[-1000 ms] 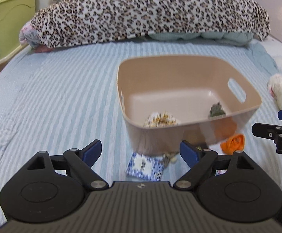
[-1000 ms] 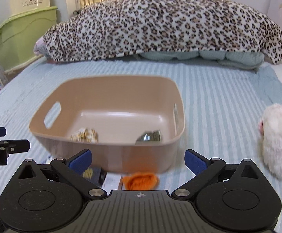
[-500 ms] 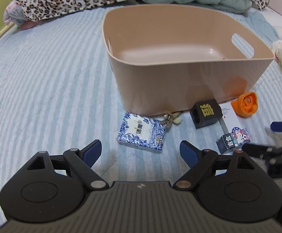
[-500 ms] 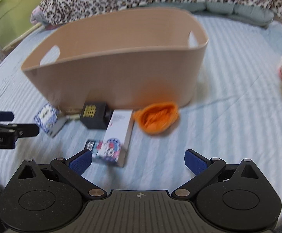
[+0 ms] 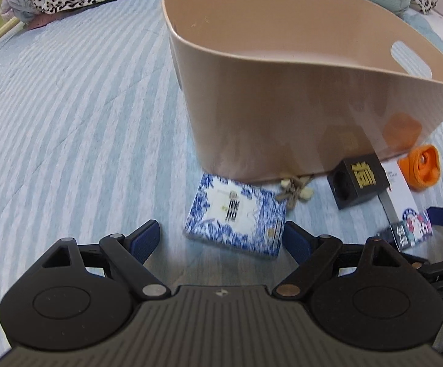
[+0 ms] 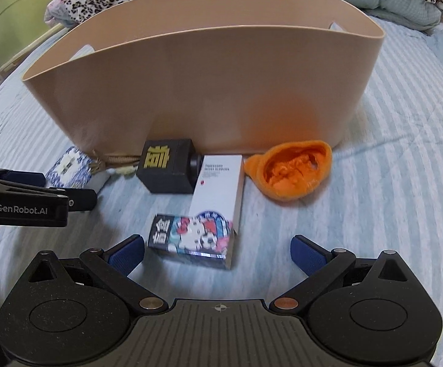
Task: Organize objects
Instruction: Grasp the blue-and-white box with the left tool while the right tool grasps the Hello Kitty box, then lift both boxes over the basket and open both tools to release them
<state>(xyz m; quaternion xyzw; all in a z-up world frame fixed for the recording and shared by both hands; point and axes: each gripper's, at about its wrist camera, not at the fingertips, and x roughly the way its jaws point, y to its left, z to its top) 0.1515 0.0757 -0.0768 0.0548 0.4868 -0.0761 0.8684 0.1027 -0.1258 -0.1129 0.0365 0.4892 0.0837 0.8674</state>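
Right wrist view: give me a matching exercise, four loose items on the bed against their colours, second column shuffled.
Items:
1. cube
2. pouch
3. tall box
4. card pack

Colours:
A. orange
B. blue and white pattern
C. black with gold character
D. mostly white

Pairs: 1-C, 2-A, 3-D, 4-B

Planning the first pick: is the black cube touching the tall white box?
Touching: the right wrist view shows the black cube pressed against the white box, no bedsheet between them.
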